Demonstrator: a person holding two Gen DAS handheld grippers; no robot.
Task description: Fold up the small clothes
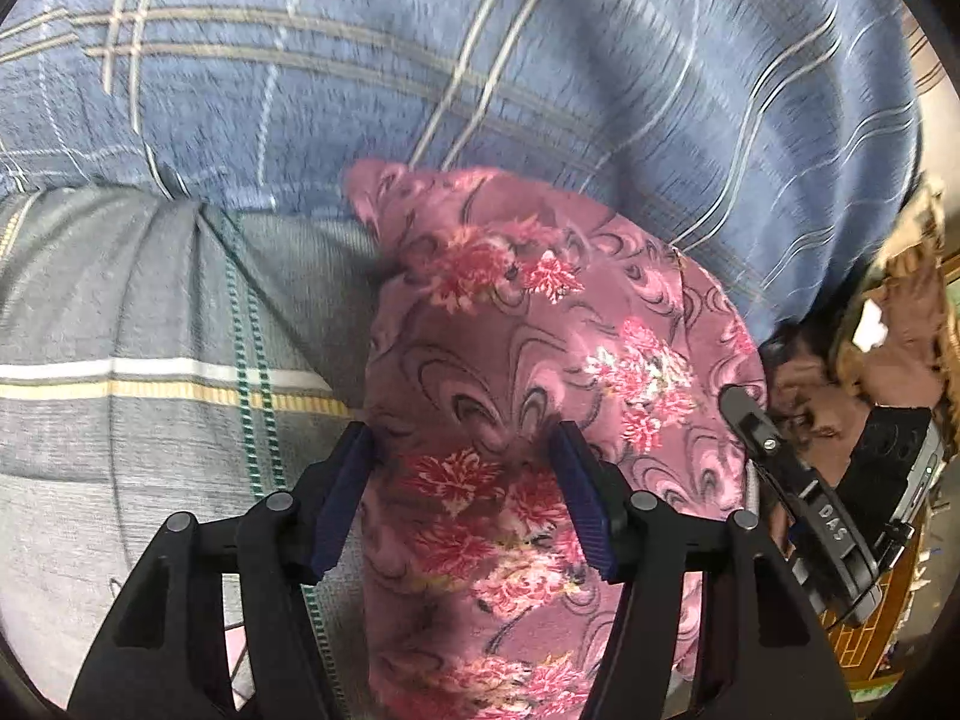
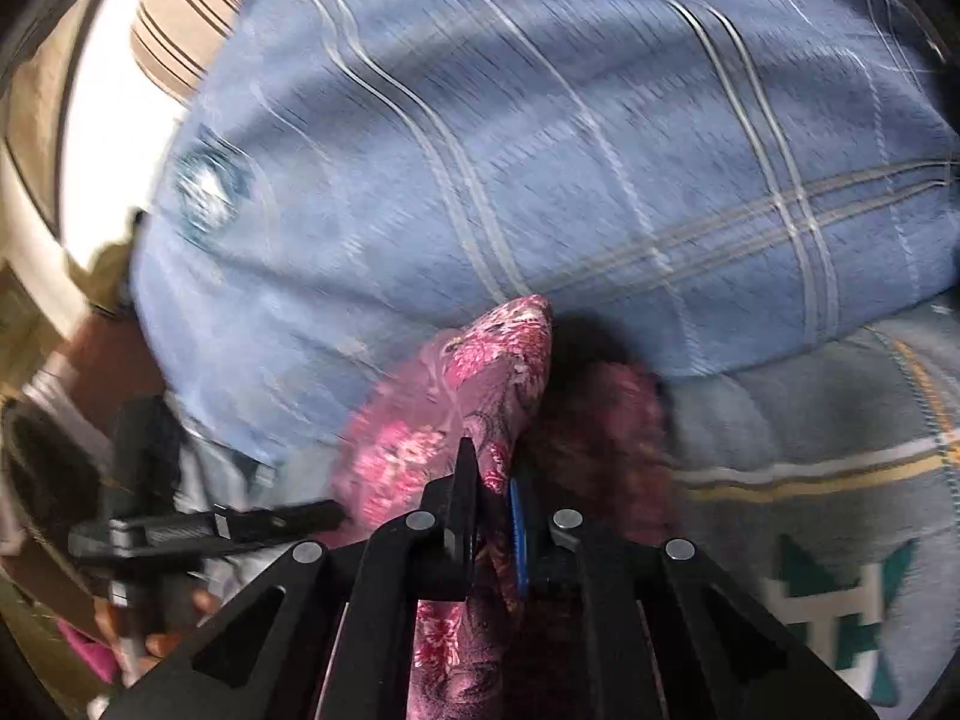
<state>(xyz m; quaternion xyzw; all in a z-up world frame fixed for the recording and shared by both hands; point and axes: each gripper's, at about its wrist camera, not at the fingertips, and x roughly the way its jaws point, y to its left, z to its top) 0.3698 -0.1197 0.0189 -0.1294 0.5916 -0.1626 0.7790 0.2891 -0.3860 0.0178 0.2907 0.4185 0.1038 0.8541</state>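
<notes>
I am working over a blue plaid blanket and a grey striped one, where the pink floral garment is lying bunched, so I judge most of the folding is still waiting. My left gripper is straddling it, gaping, not pinching. Only the right wrist view is showing my right gripper clamping a raised fold of the cloth.
</notes>
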